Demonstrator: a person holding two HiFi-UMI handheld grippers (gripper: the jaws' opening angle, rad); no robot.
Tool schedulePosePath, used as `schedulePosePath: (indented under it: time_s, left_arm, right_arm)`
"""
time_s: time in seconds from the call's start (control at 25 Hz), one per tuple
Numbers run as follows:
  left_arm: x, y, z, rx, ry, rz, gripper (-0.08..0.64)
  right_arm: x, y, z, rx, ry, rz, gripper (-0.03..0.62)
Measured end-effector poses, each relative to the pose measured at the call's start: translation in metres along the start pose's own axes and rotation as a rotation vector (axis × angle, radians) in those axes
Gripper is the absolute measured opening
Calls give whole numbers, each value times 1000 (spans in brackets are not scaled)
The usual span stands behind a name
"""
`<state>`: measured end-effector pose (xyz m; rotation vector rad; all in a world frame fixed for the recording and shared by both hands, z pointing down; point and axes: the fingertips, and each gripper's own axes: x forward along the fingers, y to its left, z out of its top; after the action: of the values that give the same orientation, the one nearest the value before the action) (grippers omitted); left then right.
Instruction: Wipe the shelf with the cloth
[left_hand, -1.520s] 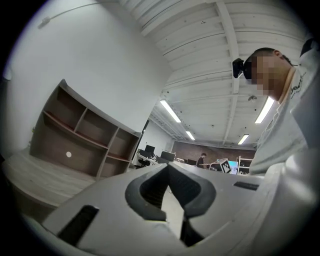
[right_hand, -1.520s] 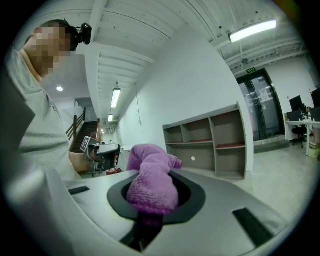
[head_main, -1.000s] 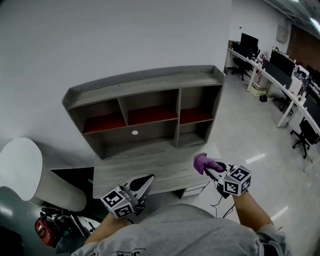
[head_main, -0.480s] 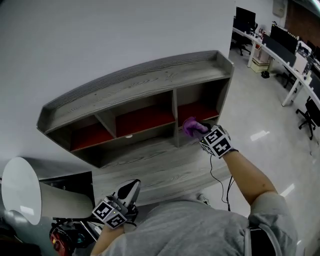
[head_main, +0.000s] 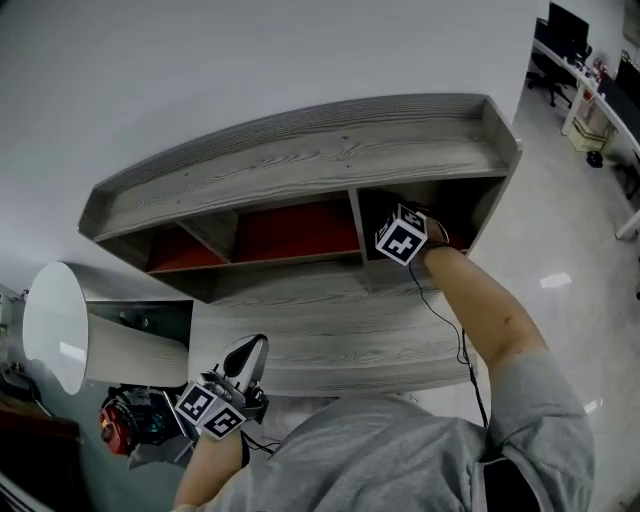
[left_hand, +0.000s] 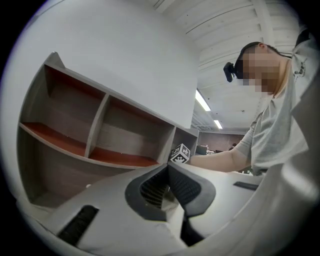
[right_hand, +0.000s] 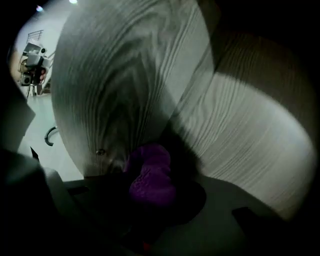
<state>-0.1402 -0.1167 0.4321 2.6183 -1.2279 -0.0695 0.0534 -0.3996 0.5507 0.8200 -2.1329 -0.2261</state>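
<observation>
A grey wooden shelf unit (head_main: 300, 150) with red-floored cubbies stands against the white wall. My right gripper (head_main: 412, 228) reaches into the upper right cubby; only its marker cube shows in the head view. In the right gripper view that gripper (right_hand: 150, 186) is shut on a purple cloth (right_hand: 149, 176), close to the cubby's grey wood walls (right_hand: 240, 125). My left gripper (head_main: 247, 357) hangs low at the near edge of the desk surface (head_main: 330, 335), jaws shut and empty. The left gripper view looks along its shut gripper (left_hand: 168, 186) at the shelf (left_hand: 90, 135).
A white cylinder-like object (head_main: 70, 325) lies at the left beside the desk. A red and black device (head_main: 125, 425) sits on the floor below it. Office desks and chairs (head_main: 590, 70) stand far right across the glossy floor.
My right gripper carried the purple cloth from above the desk front up into the upper right cubby. The head view swung closer to the shelf. The left gripper stayed low.
</observation>
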Motion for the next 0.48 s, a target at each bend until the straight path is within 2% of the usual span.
schedulePosePath:
  time_s: [0.28,0.48]
  left_arm:
    - [78,2,-2,0,21,-128,14]
    - [105,-5,-14,1,51,-228,14]
  right_arm:
    - [23,-5,-11,-57,112,55,71]
    - [1,-29,-65,-139,350,-12,71]
